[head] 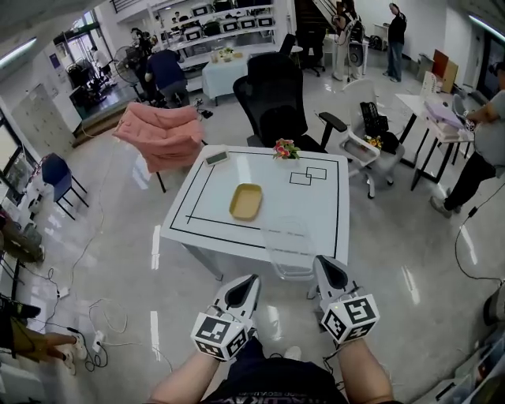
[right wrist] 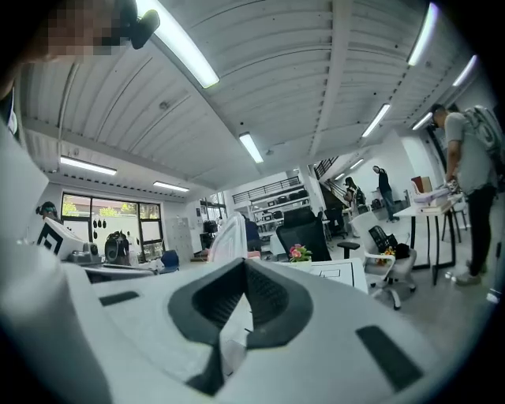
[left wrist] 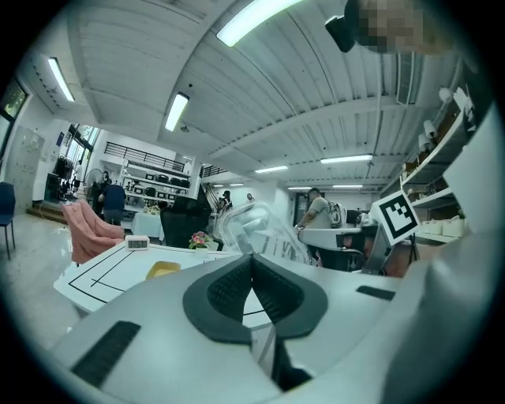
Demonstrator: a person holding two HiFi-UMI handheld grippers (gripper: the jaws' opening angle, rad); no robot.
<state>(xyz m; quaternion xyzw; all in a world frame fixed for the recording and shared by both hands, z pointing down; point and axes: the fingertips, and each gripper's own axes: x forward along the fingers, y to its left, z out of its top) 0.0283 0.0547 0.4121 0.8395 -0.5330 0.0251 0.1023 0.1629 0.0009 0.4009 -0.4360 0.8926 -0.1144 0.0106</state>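
Clear container gripped in right gripper jaws, left gripper jaws closed, yellow tray on table

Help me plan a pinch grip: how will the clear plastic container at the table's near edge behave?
The clear plastic container looks thin-walled and empty, so probably light and likely to flex under a pinch. It sits at the near edge of the glossy white table, so a push could easily slide it.

Bright ceiling strip lights, glossy floor glare, fisheye-warped edges.
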